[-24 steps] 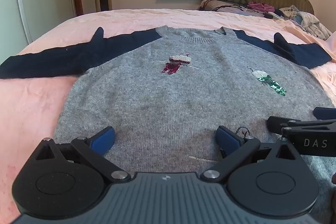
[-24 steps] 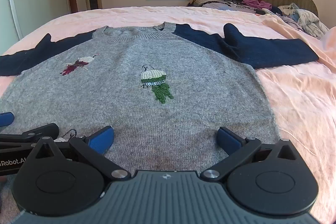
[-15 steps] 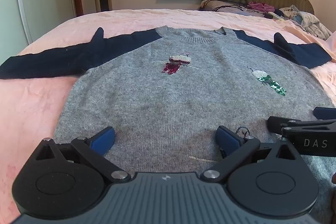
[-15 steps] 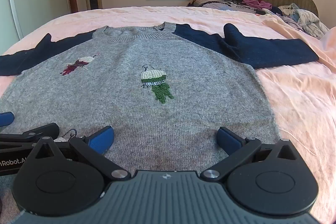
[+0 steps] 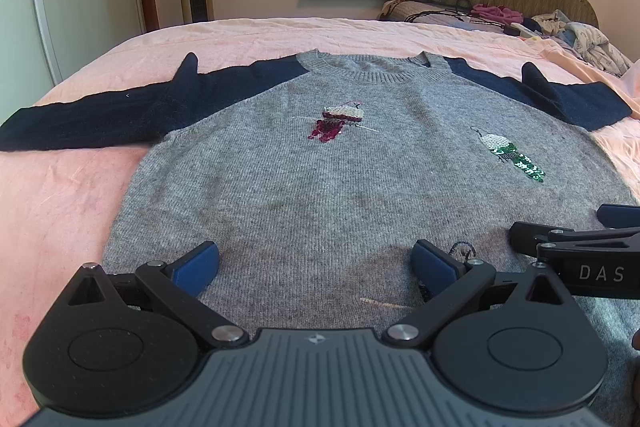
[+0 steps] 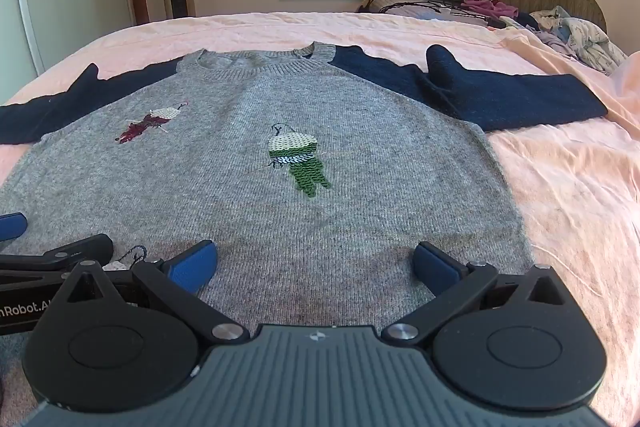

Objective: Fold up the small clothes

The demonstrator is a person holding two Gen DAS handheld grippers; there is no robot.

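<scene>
Sweater (image 5: 360,195) lies flat, sleeves spread, ready for folding; left gripper (image 5: 316,263) and right gripper (image 6: 316,263) hover wide open over its hem, holding nothing.

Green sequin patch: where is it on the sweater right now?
In the right wrist view, the green sequin patch sits mid-chest on the grey sweater, right of the red sequin patch, below the collar.
</scene>
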